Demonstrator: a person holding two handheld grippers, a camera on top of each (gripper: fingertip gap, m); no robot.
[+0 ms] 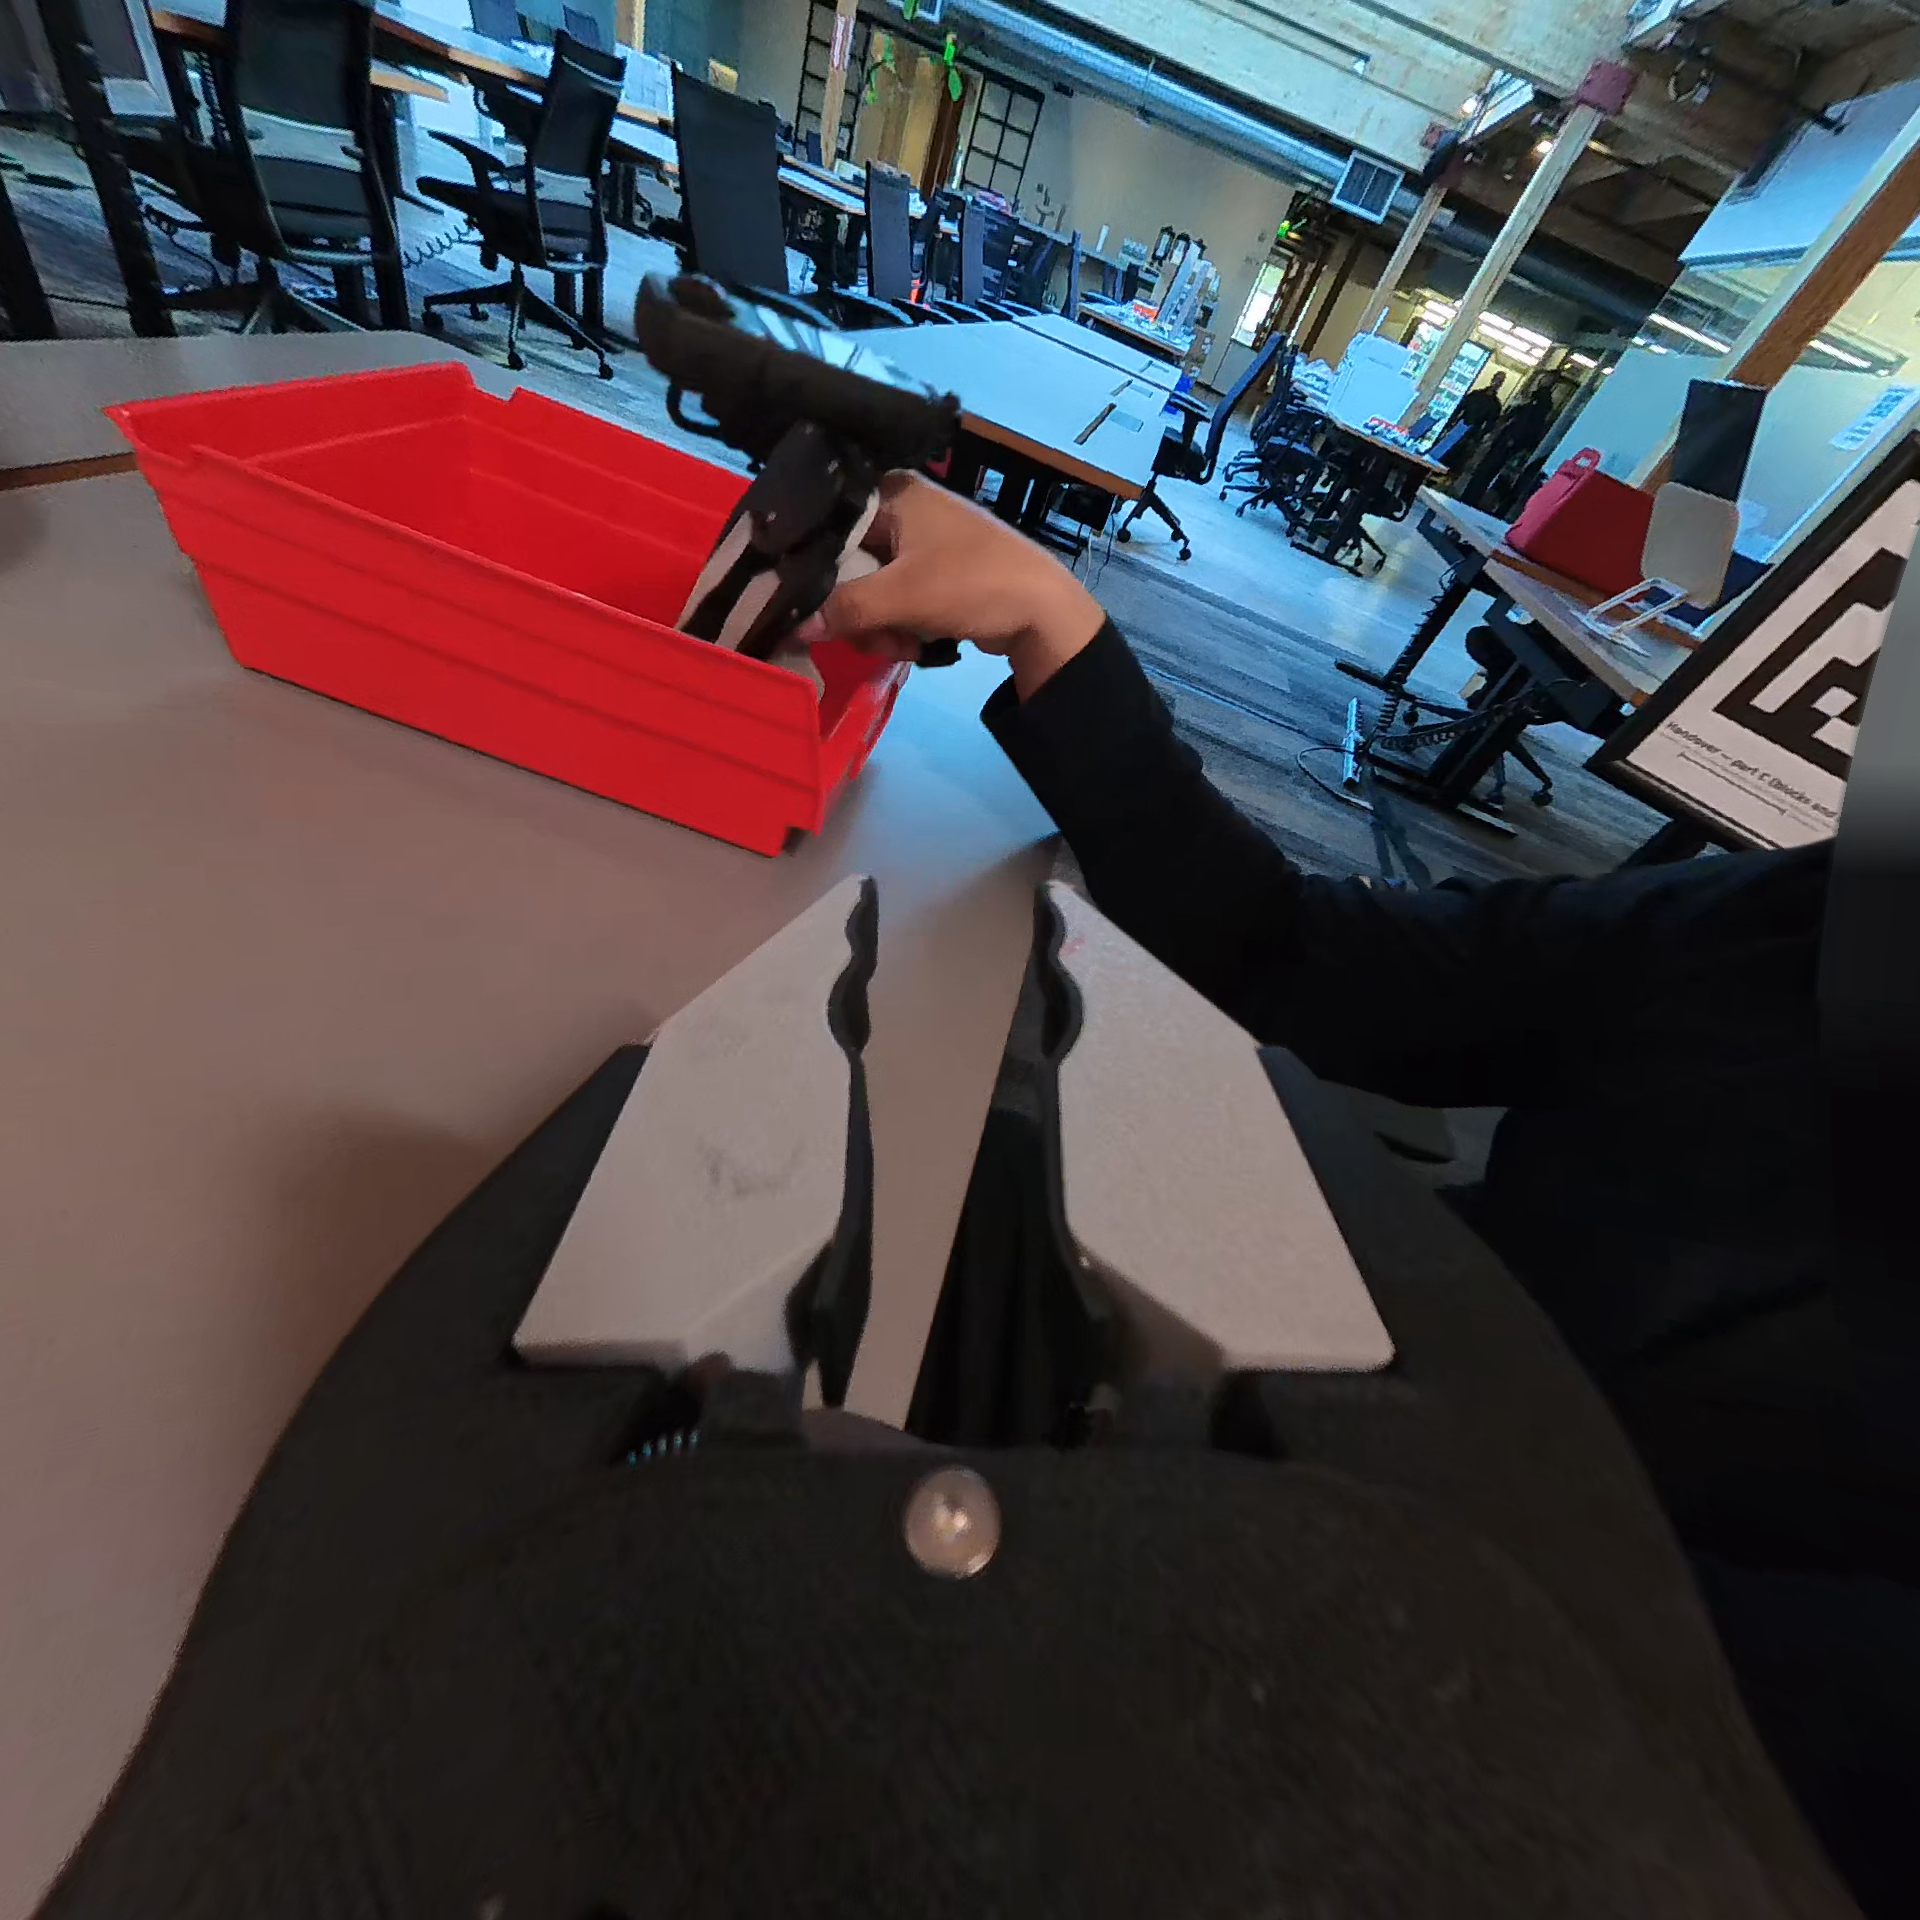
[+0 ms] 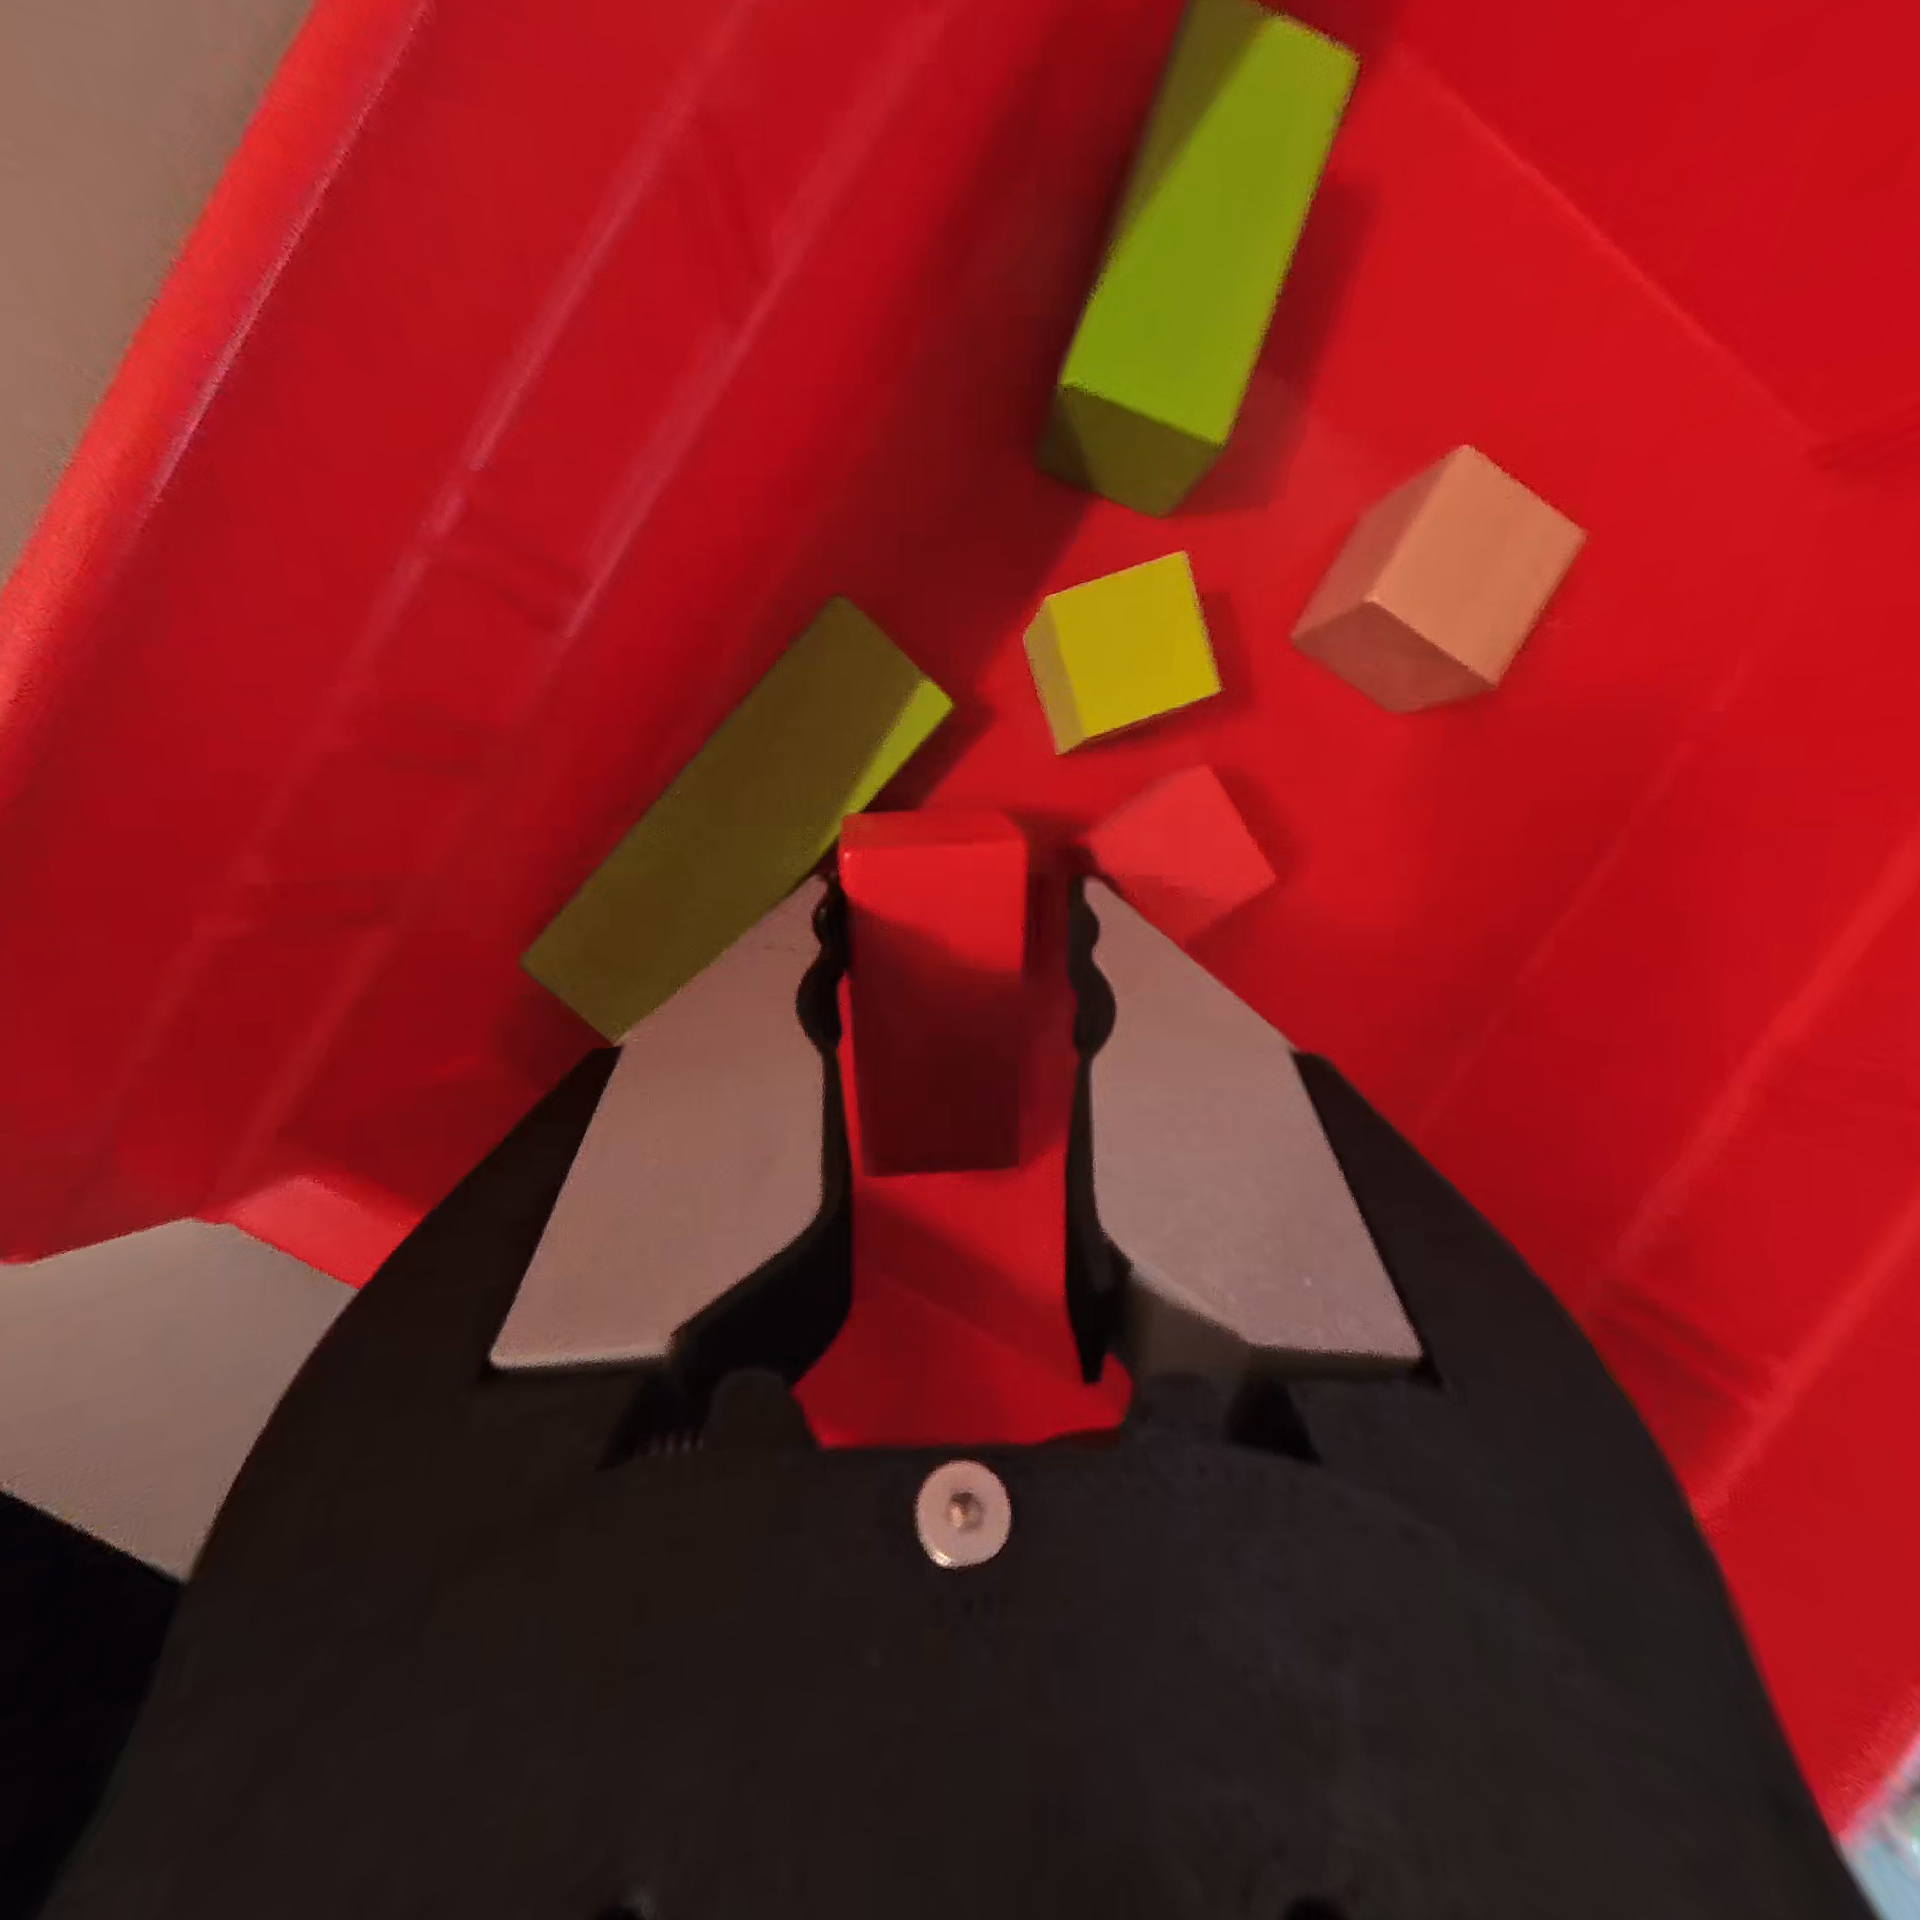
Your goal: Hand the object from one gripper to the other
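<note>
My right gripper (image 2: pixel 951 935) is down inside the red bin (image 2: pixel 520 520). It is shut on a long red block (image 2: pixel 935 914), with a jaw against each side. In the left wrist view the right gripper (image 1: pixel 769 561), held by a hand (image 1: pixel 935 582), dips into the near end of the red bin (image 1: pixel 468 582); the block is hidden there. My left gripper (image 1: pixel 956 914) is open and empty. It hovers over the grey table (image 1: pixel 312 1039), in front of the bin and apart from it.
Loose blocks lie on the bin floor: two long green ones (image 2: pixel 1195 260) (image 2: pixel 727 821), a yellow cube (image 2: pixel 1122 649), a tan cube (image 2: pixel 1444 582) and a small red cube (image 2: pixel 1184 852). A framed black-and-white sign (image 1: pixel 1787 675) stands at the right. Desks and chairs fill the room behind. There is about 35 centimeters between the tips of the two grippers. The yellow cube (image 2: pixel 1122 649) is about 4 centimeters from my right fingertips.
</note>
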